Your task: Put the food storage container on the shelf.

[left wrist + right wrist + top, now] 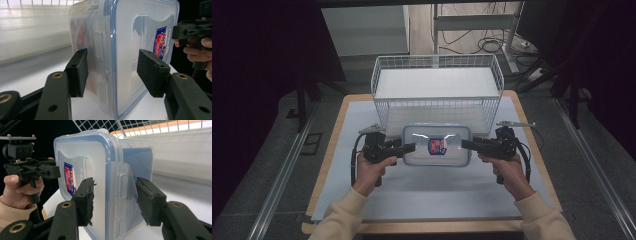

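— From the high view, where does it lie?
— The lidded plastic box (436, 145) sits flat on the desk (427, 192) before the wire basket (437, 85), long axis running between my left gripper (408, 147) and right gripper (467, 144).
— The left gripper view?
— My jaws stand apart, straddling the box's end latch (100, 47).
— The right gripper view?
— Same: apart around the other latch (121, 190), equally near, not clamped.

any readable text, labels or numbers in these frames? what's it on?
Sticker on the lid of the clear plastic container: red and blue with white lettering, too blurred and small to read in the high view and both gripper views.
Nothing else carries words, numbers or signs: not the wire basket, nor either claw.
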### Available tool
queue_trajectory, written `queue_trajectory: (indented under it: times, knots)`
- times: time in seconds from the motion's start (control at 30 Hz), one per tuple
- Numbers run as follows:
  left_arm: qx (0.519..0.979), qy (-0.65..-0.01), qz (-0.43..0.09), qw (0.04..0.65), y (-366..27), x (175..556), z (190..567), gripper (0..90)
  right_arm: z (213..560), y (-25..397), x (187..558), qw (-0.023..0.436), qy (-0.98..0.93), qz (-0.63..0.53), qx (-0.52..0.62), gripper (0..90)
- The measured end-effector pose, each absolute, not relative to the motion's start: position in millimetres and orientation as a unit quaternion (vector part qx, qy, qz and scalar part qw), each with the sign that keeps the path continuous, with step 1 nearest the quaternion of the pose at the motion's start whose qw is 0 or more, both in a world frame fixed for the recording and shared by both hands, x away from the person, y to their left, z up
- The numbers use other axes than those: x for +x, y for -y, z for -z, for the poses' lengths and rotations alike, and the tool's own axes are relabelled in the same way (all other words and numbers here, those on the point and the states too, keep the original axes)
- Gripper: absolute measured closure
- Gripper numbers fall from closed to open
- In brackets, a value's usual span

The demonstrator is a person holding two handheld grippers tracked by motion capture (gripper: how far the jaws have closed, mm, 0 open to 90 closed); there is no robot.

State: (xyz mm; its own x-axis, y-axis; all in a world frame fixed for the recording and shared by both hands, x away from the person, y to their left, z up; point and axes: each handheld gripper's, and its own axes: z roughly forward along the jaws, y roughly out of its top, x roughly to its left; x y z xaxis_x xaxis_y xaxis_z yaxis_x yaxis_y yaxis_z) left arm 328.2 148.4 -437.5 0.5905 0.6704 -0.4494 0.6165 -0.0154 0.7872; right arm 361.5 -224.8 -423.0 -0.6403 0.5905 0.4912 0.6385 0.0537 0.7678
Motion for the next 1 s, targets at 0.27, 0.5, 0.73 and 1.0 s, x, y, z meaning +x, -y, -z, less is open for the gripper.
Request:
queue_trajectory:
  times: [0.27, 0.5, 0.73, 1.0]
  knots:
    - [0.712, -0.445, -0.031, 0.542, -147, 332, 421, 43.6, 405, 226, 363, 0.01, 0.725, 0.548, -0.417, 49.8]
    - [0.71, -0.443, -0.033, 0.546, -147, 336, 409, 43.6, 393, 226, 367, 0.001, 0.723, 0.554, -0.414, 49.8]
    - [0.707, -0.443, -0.036, 0.55, -147, 340, 400, 43.6, 384, 226, 370, -0.002, 0.722, 0.558, -0.409, 49.7]
    - [0.708, -0.438, -0.044, 0.552, -149, 344, 387, 43.6, 371, 224, 375, -0.009, 0.72, 0.563, -0.405, 49.8]
